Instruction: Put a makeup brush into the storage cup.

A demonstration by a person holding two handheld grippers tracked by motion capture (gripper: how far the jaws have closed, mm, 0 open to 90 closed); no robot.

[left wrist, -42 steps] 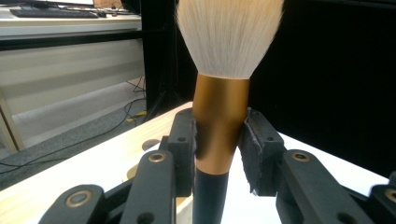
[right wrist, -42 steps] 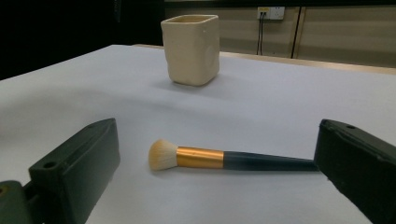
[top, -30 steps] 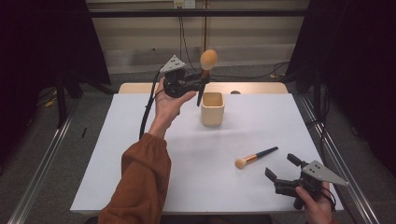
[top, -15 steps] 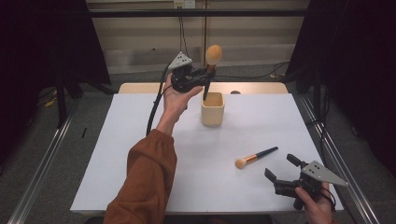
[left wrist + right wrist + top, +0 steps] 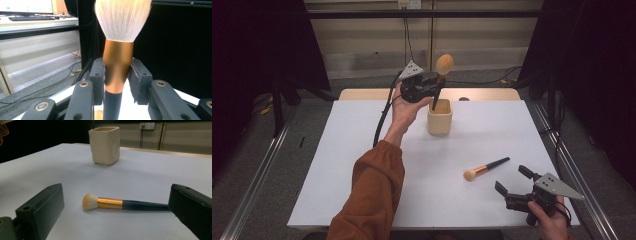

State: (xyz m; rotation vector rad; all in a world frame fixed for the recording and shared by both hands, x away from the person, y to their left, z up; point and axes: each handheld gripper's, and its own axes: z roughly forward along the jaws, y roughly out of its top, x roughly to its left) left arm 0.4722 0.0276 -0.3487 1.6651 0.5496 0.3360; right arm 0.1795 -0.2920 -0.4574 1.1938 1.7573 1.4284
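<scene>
My left gripper is shut on a large makeup brush, held upright above the far middle of the table with its pale bristles on top. The pads press on the copper ferrule of the brush. Its black handle reaches down into the mouth of a cream cup. A smaller brush with a black handle lies flat on the white table. My right gripper stands open just right of it, near the front right corner. In the right gripper view the small brush lies between the open jaws of the right gripper, with the cup beyond.
A black cable hangs from the left gripper across the table's far left part. An orange sleeve comes in from the bottom edge. Metal rails run along the floor on both sides of the table.
The left hand has carried the big brush to the right and down, from left of the cup to over it, so that the handle now enters the cup. The right gripper has stayed still.
</scene>
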